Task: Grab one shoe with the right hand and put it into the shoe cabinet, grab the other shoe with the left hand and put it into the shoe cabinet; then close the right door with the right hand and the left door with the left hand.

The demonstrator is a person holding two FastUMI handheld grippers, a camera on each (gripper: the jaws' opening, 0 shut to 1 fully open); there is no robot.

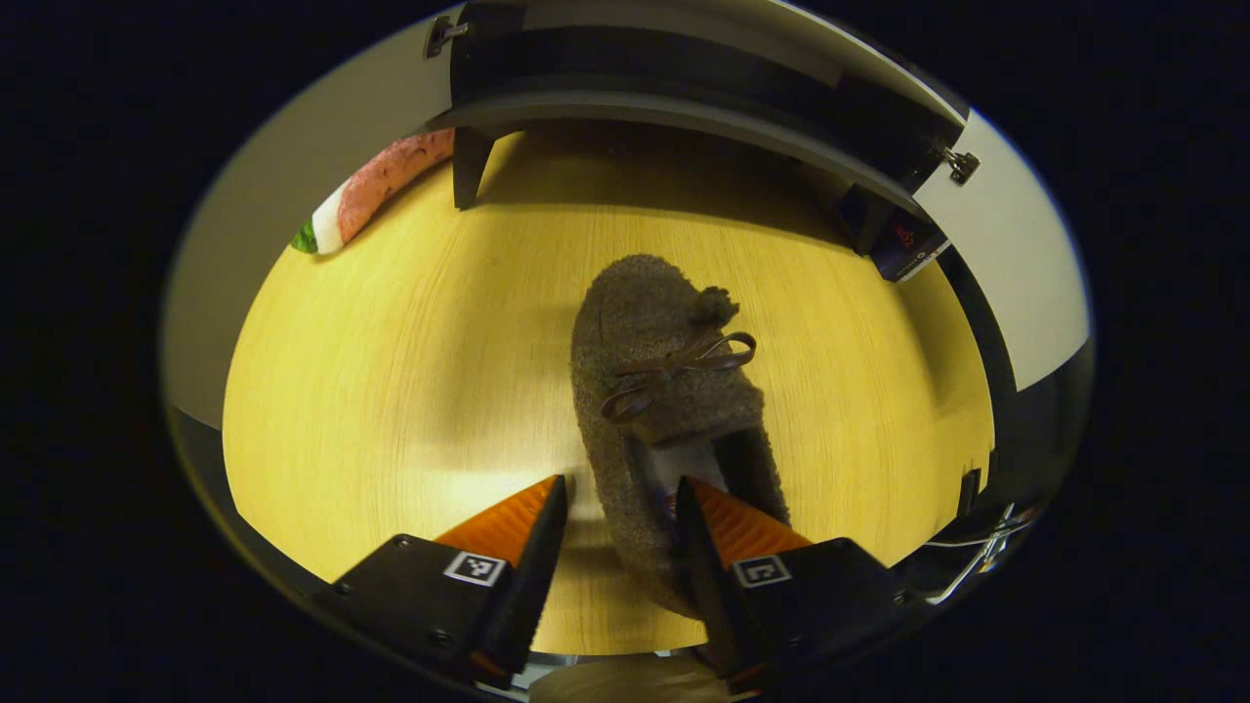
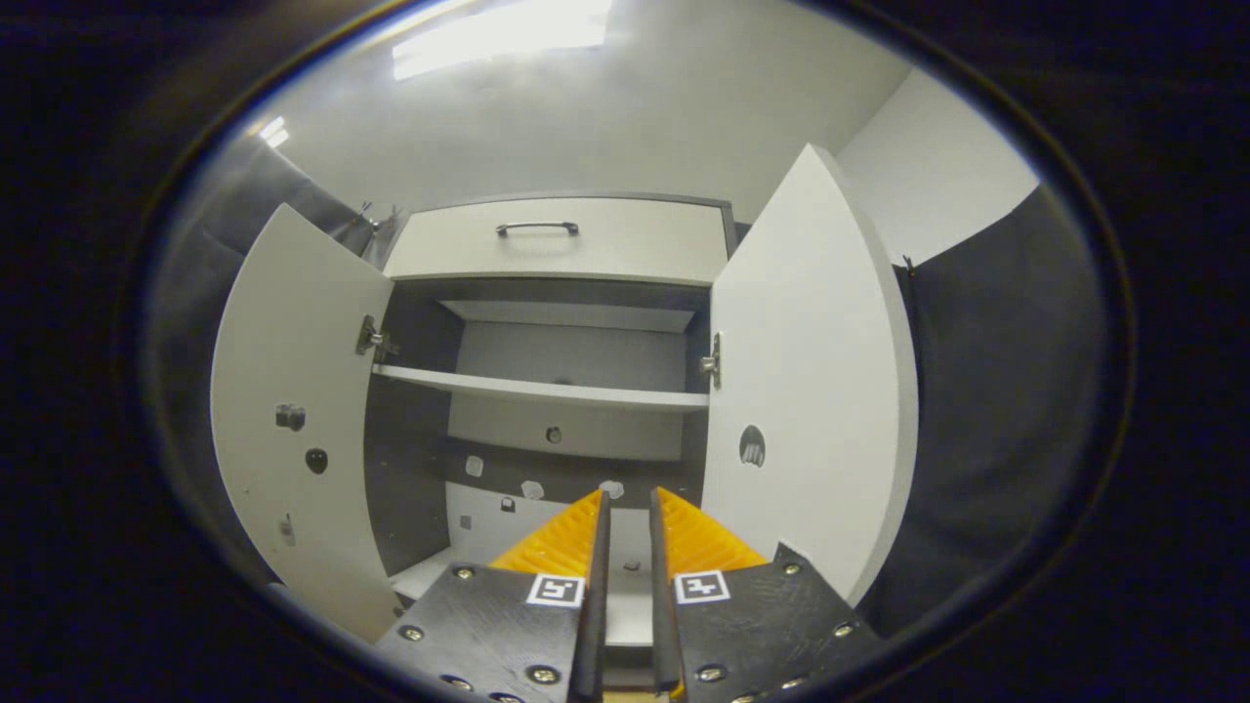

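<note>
Shoe heel behind left tool

A pale wooden floor is being seen in the left gripper view, with a fuzzy brown shoe lying on it, a cabinet leg standing on it, and what is possibly a watermelon-patterned cushion resting at its far edge.
</note>
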